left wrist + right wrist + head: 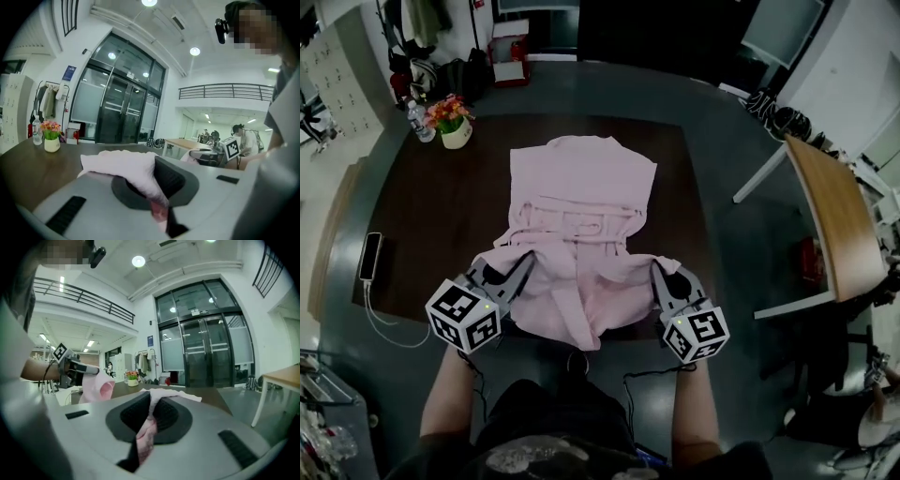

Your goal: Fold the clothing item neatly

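Observation:
A pale pink garment (579, 208) lies on the dark brown table (450, 206), its far part flat and its near edge lifted off the tabletop. My left gripper (517, 269) is shut on the near left corner of the pink cloth (140, 176). My right gripper (661, 275) is shut on the near right corner, where the cloth (149, 427) is pinched between the dark pads. Between the two grippers the fabric sags in a fold over the table's near edge. In the right gripper view the left gripper (86, 369) shows at the left with pink cloth hanging from it.
A small pot of flowers (452, 120) and a water bottle (418, 122) stand at the table's far left corner. A phone (370, 256) with a white cable lies at the left edge. A light wooden table (830, 225) stands to the right.

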